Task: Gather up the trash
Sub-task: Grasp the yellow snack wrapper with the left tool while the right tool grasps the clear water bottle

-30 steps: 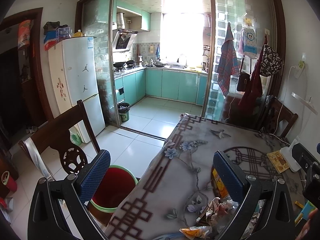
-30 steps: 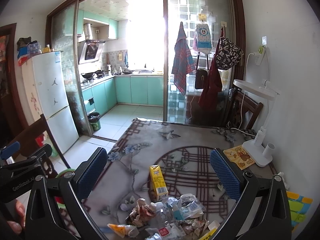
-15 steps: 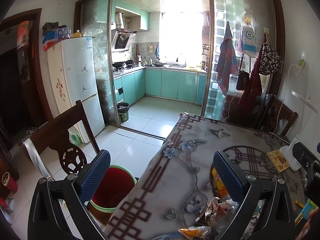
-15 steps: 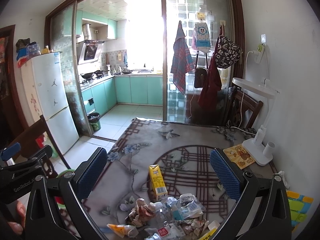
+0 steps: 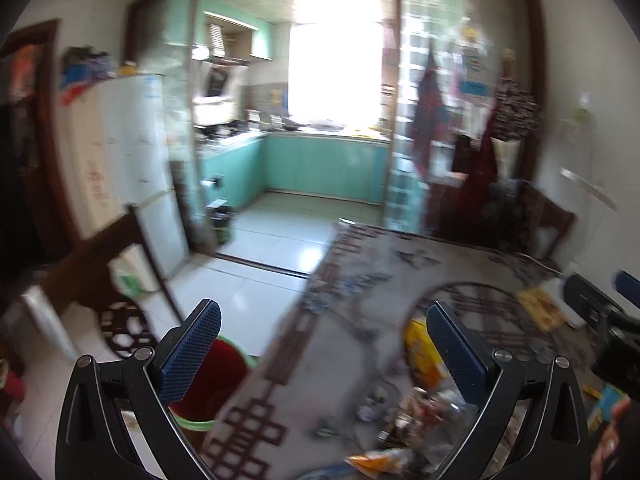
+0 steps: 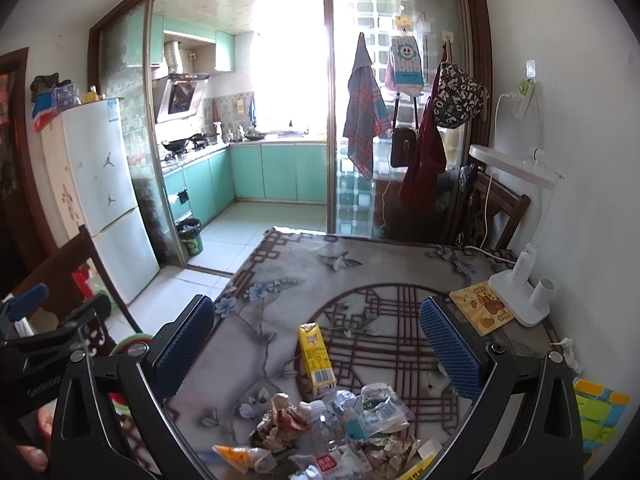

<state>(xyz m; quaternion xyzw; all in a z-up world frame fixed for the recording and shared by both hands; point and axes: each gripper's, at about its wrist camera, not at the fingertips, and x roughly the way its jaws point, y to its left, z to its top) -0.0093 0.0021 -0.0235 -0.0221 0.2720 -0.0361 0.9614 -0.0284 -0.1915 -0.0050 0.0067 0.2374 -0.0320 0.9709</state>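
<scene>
A pile of trash [image 6: 336, 428] lies near the front of the patterned table [image 6: 360, 276]: crumpled wrappers, clear plastic, an orange packet [image 6: 236, 454]. A yellow drink carton [image 6: 316, 358] lies just behind it. My right gripper [image 6: 316, 344] is open and empty above the pile. In the blurred left wrist view the pile [image 5: 416, 412] and carton [image 5: 424, 352] show at lower right. My left gripper [image 5: 324, 344] is open and empty over the table's left edge. A red bin with a green rim [image 5: 216, 384] stands on the floor beside the table.
A dark wooden chair [image 5: 116, 280] stands left of the table by the bin. A white desk lamp [image 6: 520, 292] and a yellow booklet [image 6: 482, 308] sit at the table's right. Another chair [image 6: 492, 216] stands at the far right. A white fridge [image 6: 104, 196] is at left.
The left wrist view has turned blurred and shifted right: my left gripper is moving toward the table. My right gripper has barely moved. Both stay open.
</scene>
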